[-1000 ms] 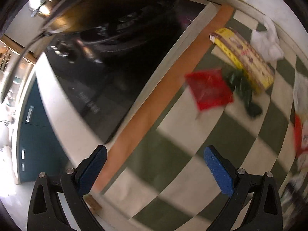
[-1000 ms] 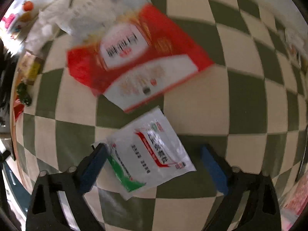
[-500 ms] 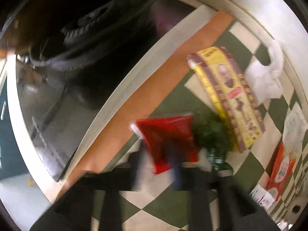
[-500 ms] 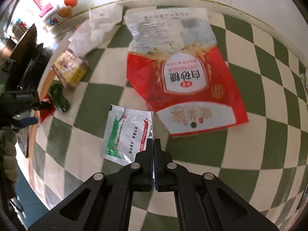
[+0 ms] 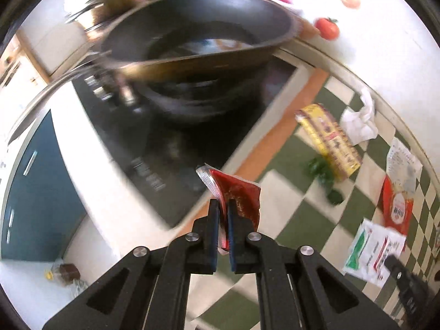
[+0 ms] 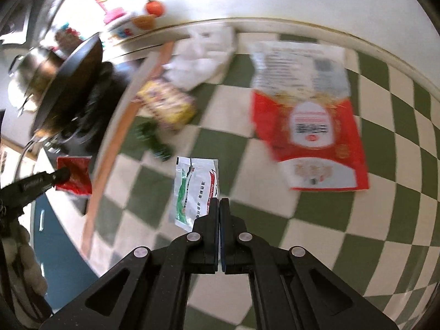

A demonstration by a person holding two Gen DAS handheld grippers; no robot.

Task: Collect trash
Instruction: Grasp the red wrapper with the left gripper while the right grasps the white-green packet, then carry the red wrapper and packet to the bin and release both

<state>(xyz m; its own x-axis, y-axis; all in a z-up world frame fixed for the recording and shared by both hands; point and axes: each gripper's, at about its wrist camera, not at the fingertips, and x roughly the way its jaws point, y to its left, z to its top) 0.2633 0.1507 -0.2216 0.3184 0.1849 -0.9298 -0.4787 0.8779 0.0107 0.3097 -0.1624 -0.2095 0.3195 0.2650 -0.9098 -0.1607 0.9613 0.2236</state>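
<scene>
Red sauce sachet (image 5: 236, 198) is hanging pinched between the clamped jaws of the left gripper (image 5: 223, 206), lifted near the black hob (image 5: 165, 143). White-and-green packet (image 6: 194, 189) is being squeezed at its near right edge by the right gripper (image 6: 220, 206), above the checkered cloth (image 6: 316, 220). Farther off, a red sugar bag (image 6: 313, 140) is lying flat.

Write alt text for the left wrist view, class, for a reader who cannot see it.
The left tool pinches a red sauce packet above a green-and-white checked cloth. Behind it a dark wok sits on a black stove. To the right lie a yellow box, a crumpled tissue, a red-and-white bag and a white packet.
</scene>
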